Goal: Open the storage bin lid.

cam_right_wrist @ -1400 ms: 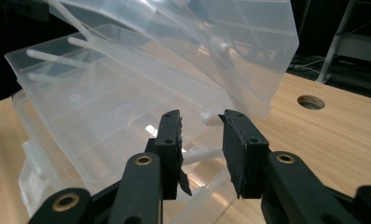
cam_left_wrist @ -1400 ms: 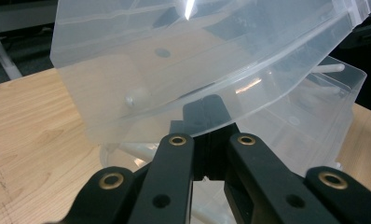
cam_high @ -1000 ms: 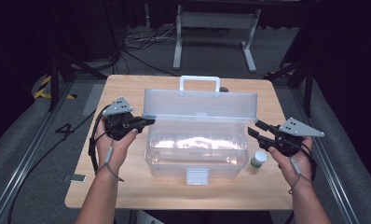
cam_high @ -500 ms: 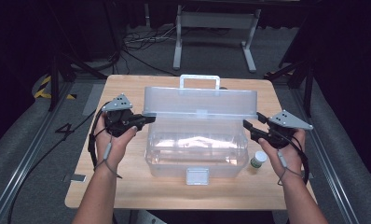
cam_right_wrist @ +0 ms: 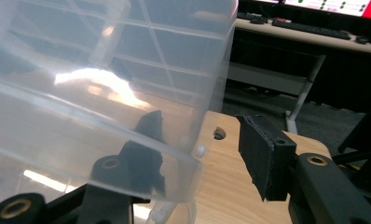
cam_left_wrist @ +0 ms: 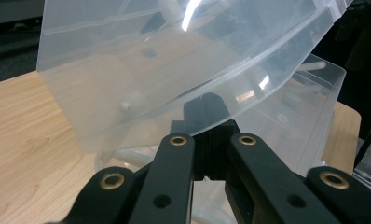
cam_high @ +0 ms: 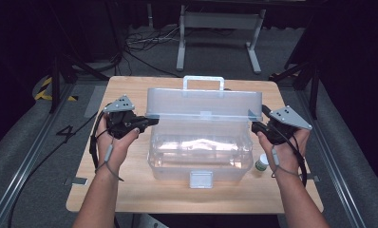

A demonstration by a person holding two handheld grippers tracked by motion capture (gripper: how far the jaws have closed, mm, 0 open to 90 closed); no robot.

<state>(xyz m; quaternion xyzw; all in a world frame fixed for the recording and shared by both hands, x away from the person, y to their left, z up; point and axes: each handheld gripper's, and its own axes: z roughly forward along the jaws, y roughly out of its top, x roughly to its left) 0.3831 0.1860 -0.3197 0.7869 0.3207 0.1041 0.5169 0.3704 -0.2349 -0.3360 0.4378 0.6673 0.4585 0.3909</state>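
Jaws of the left gripper [cam_high: 146, 122] are pinched tight on the raised lid's [cam_high: 203, 102] edge at nine o'clock — the clear box [cam_high: 200, 156] sits mid-worktop [cam_high: 130, 194]. At three o'clock, the right gripper [cam_right_wrist: 200, 149] straddles the lid's other edge, jaws apart and just been closing — pads not pressing.

Both forearms come in from below, palms up, a gripper cradled in each hand. The left gripper [cam_high: 146, 121] points inward with its jaws closed tight. The right gripper [cam_high: 254, 126] points inward too; its jaws stand apart, having just closed slightly, seemingly pressing on nothing.
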